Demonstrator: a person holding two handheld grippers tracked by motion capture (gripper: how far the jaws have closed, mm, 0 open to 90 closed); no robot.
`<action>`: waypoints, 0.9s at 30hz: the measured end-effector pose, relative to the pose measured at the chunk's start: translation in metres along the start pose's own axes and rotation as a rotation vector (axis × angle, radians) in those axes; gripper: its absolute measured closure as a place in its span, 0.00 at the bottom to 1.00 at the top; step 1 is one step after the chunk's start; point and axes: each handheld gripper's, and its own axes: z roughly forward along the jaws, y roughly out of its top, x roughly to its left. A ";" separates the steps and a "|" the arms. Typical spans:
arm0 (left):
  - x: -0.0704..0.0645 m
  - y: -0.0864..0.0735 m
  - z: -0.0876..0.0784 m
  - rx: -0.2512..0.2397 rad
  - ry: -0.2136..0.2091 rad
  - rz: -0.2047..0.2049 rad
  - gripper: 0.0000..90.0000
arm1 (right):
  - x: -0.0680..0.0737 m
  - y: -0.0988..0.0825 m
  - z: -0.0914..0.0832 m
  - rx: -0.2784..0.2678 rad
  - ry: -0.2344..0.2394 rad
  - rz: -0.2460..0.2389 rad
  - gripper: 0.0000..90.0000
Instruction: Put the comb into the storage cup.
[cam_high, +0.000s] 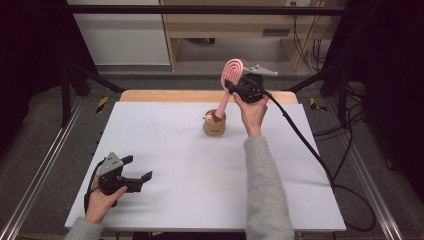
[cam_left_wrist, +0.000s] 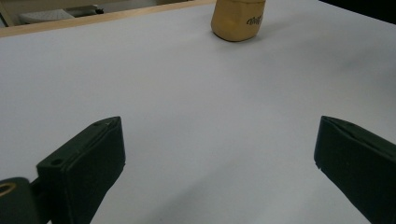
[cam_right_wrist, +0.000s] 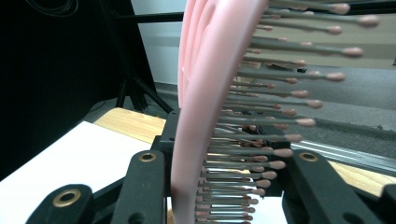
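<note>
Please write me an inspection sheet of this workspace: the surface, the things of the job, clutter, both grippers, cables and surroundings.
Surface: white table top, with a wooden edge along the far side.
Job's things: pink hairbrush, handle end down at the tan holder, leaning; whether it is inside cannot be told.
Clutter: nothing seen.
Grippers: right gripper shut on the hairbrush head, bristles toward one jaw in the right gripper view; left gripper open, low over the near left of the table, holding nothing.
Cables: black cable trails from the right gripper across the table and off its right side; more cables on the floor at right.
Surroundings: dark frame, wooden furniture behind.
</note>
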 end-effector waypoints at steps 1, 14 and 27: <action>0.000 0.000 0.000 0.000 0.000 0.000 0.02 | 0.000 -0.001 0.001 0.002 0.000 0.001 0.70; 0.000 0.000 0.000 0.001 0.001 0.000 0.02 | -0.003 -0.010 0.013 0.022 -0.005 0.014 0.70; 0.000 0.000 0.000 0.002 0.000 0.001 0.02 | 0.001 -0.022 0.022 0.035 -0.003 0.028 0.70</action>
